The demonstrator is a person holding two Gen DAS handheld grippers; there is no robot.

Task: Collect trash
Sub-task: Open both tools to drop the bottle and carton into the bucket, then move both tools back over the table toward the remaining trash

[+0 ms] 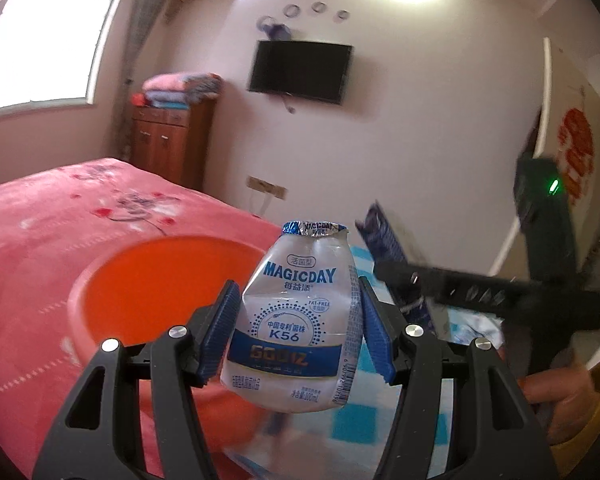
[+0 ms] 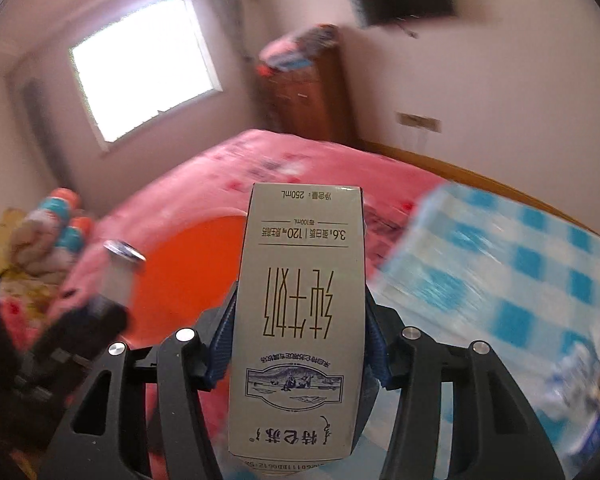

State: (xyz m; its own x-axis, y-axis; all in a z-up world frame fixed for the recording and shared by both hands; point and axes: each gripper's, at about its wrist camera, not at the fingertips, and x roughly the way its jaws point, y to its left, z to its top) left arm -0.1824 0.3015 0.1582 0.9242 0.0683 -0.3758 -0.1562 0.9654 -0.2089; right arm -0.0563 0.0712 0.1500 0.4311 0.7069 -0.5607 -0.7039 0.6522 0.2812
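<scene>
My left gripper (image 1: 296,328) is shut on a crumpled white MAGICDAY yogurt-drink bottle (image 1: 296,312) and holds it upright, in front of and just right of an orange basin (image 1: 148,280) on the pink bed. My right gripper (image 2: 300,344) is shut on a white milk carton (image 2: 300,320), held upside down over the near edge of the same orange basin (image 2: 188,272). The left gripper with its bottle (image 2: 118,276) shows blurred at the left of the right wrist view. The right gripper's body (image 1: 500,296) shows at the right of the left wrist view.
The pink bed (image 1: 60,208) carries a blue-and-white checked cloth (image 2: 520,272) on the right. Crumpled wrappers (image 2: 580,380) lie on the cloth at lower right. A wooden cabinet (image 1: 172,140), a wall TV (image 1: 300,70) and a window (image 1: 48,40) stand beyond.
</scene>
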